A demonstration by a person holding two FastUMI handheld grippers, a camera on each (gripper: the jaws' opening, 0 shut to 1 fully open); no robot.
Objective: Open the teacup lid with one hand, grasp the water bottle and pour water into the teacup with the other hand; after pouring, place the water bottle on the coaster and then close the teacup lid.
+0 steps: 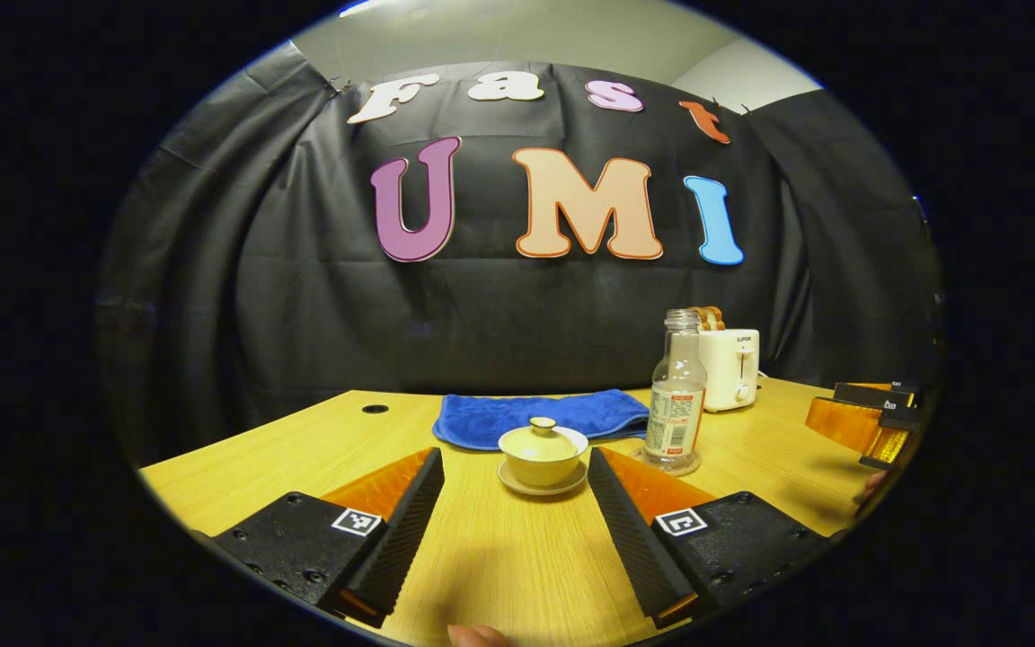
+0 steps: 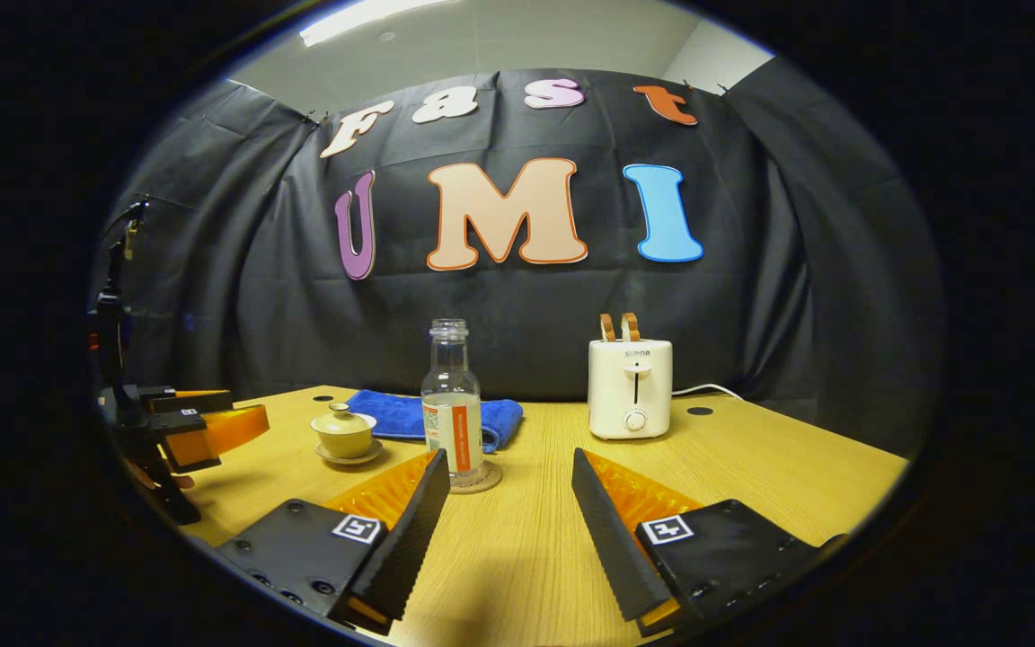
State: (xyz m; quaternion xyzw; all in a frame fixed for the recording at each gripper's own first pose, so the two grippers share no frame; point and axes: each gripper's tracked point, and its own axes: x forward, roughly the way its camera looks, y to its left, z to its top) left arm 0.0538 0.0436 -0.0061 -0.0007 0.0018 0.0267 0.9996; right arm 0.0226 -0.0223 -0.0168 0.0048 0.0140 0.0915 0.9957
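The pale yellow ceramic teacup (image 1: 542, 454) is sitting on its matching saucer (image 1: 542, 485) on the light wooden table (image 1: 499, 557), with its knobbed lid (image 1: 543, 433) in place. In the left gripper view it is lying straight ahead of the left gripper (image 1: 516, 526), beyond the fingertips and apart from them. That gripper is standing released, its two fingers spread wide with nothing between them. A folded blue cloth (image 1: 540, 415) is lying just behind the teacup, toward the far edge of the table. To the right of the teacup, the clear plastic water bottle (image 1: 676, 395), uncapped and bearing a white and orange label, is standing upright on a round coaster (image 1: 672, 465). Farther right and farther back, a white toaster (image 1: 729, 368) is standing near the black cloth wall.

In the right gripper view, the left gripper (image 2: 203, 427) is showing at the far left, near the teacup (image 2: 344, 433). The water bottle (image 2: 452, 404) is standing ahead of the right gripper (image 2: 504, 517), slightly to its left, on the coaster (image 2: 474, 478). The right gripper is also released, its fingers wide apart and touching nothing. The toaster (image 2: 630, 388) is standing to the right.
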